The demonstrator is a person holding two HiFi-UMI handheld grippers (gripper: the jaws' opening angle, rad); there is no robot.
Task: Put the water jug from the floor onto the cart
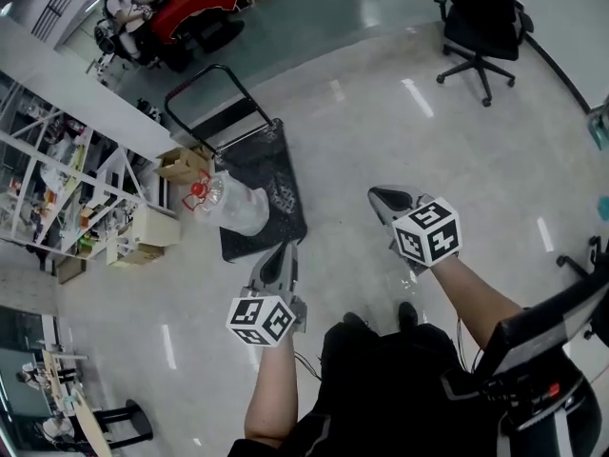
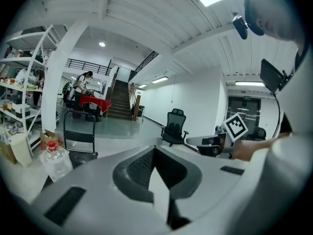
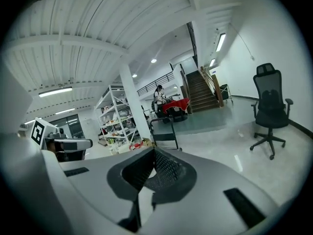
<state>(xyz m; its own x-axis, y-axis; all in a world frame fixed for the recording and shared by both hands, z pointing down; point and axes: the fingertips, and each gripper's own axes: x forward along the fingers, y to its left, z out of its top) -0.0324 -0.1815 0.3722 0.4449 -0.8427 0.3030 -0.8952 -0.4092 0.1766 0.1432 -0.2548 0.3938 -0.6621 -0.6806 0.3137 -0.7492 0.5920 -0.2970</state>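
The clear water jug (image 1: 233,208) with a red cap rests on the near left part of the black cart deck (image 1: 281,184); the cart's looped handle (image 1: 205,93) rises at the far end. In the left gripper view the jug (image 2: 55,160) stands at the left in front of the cart handle (image 2: 78,130). My left gripper (image 1: 283,248) (image 2: 154,151) is shut and empty, a short way behind the cart. My right gripper (image 1: 376,195) (image 3: 152,151) is also shut and empty, over bare floor to the right of the cart. The cart handle (image 3: 164,131) shows ahead of it.
White shelving (image 1: 57,188) and cardboard boxes (image 1: 181,165) line the left side beside the cart. A black office chair (image 1: 481,22) stands far right. A person sits at a red-covered table (image 1: 195,3) at the back. A stool (image 1: 114,427) stands at the lower left.
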